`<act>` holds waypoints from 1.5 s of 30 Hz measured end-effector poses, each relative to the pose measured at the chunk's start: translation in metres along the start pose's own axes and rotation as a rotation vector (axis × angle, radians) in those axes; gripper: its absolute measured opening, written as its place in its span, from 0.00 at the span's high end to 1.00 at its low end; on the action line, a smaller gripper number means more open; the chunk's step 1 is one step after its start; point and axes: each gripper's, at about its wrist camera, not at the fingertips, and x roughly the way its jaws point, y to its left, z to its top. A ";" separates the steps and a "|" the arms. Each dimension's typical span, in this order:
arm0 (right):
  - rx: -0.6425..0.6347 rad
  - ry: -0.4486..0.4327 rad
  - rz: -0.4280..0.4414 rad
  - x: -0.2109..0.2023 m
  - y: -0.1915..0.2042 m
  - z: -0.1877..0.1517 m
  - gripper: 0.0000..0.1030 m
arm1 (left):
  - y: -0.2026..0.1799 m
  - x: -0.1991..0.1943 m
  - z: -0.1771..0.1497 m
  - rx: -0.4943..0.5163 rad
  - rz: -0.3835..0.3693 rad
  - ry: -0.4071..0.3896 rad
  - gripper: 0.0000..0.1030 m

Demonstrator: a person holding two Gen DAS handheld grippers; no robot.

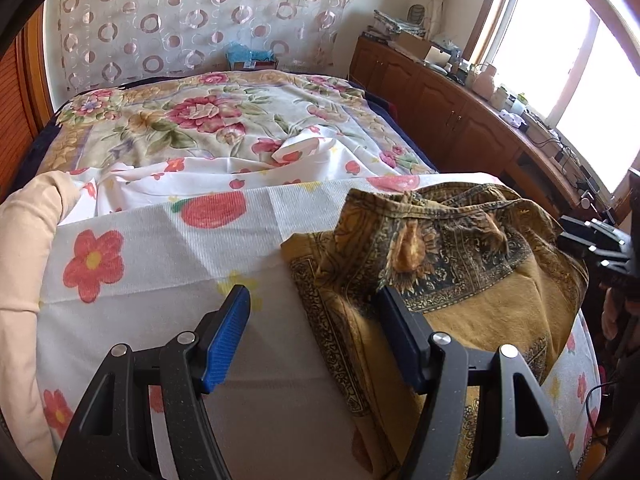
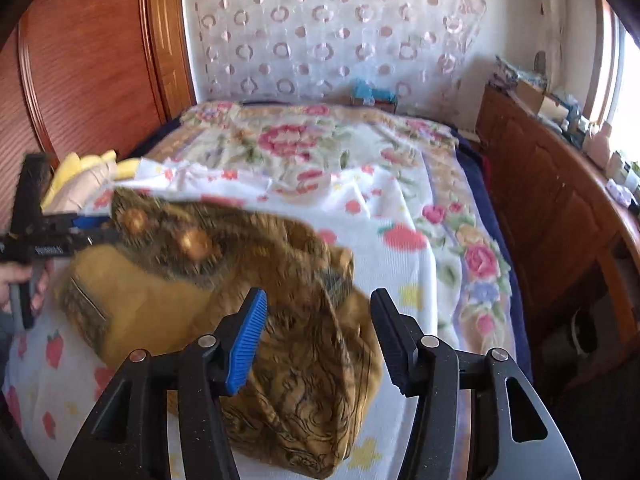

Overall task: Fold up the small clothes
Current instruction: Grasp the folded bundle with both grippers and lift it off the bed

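Observation:
A mustard-yellow garment with a dark ornate print (image 1: 440, 264) lies bunched on the white fruit-print sheet (image 1: 160, 240) at the near end of the bed. My left gripper (image 1: 312, 320) is open, jaws wide, hovering over the garment's left edge and holding nothing. In the right wrist view the same garment (image 2: 280, 320) lies crumpled below my right gripper (image 2: 318, 328), which is open and empty above it. The left gripper (image 2: 48, 240) shows at the far left, next to the garment's far edge. The right gripper's body (image 1: 600, 244) shows at the right edge of the left wrist view.
A floral bedspread (image 1: 200, 120) covers the far bed. A beige pillow (image 1: 24, 240) lies at the left. A wooden cabinet (image 1: 460, 112) with clutter runs along the right under a window. A wooden wardrobe (image 2: 88, 60) stands at the left. A patterned curtain (image 2: 340, 32) hangs behind.

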 end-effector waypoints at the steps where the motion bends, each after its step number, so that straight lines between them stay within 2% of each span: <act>1: 0.011 0.021 -0.011 0.007 -0.001 -0.003 0.46 | -0.001 0.001 0.000 -0.001 -0.001 0.002 0.35; 6: 0.091 0.047 0.024 0.027 -0.011 -0.007 0.45 | 0.000 0.004 0.003 -0.016 -0.039 0.009 0.35; 10: 0.120 0.062 0.056 0.042 -0.025 0.001 0.40 | 0.001 0.005 0.007 -0.036 -0.074 0.014 0.47; 17: 0.142 0.059 0.097 0.055 -0.028 0.001 0.41 | -0.004 0.008 0.009 -0.021 -0.101 0.019 0.66; 19: 0.116 0.056 0.106 0.057 -0.024 0.000 0.49 | -0.003 0.007 0.009 -0.022 -0.113 0.015 0.73; 20: 0.107 0.055 0.117 0.058 -0.023 -0.001 0.59 | -0.003 0.007 0.009 -0.024 -0.120 0.013 0.79; 22: 0.112 0.064 0.166 0.059 -0.026 -0.001 0.65 | -0.007 0.003 0.009 -0.011 -0.148 0.002 0.87; 25: 0.080 0.065 0.187 0.059 -0.027 0.000 0.83 | -0.013 -0.013 0.009 0.011 -0.157 -0.038 0.90; 27: 0.078 0.044 0.191 0.056 -0.029 -0.001 0.87 | -0.019 -0.029 0.009 0.026 -0.168 -0.081 0.90; 33: 0.044 -0.071 0.109 0.035 -0.018 -0.009 0.89 | -0.031 -0.077 0.007 0.057 -0.191 -0.184 0.91; 37: 0.042 -0.165 0.113 0.012 -0.013 -0.004 0.89 | -0.027 -0.110 0.005 0.046 -0.200 -0.261 0.91; 41: -0.018 -0.256 0.108 -0.008 0.007 0.011 0.89 | -0.007 -0.144 -0.005 0.008 -0.176 -0.335 0.91; 45: -0.118 -0.343 0.121 -0.016 0.042 0.030 0.89 | 0.026 -0.176 -0.023 -0.050 -0.104 -0.410 0.91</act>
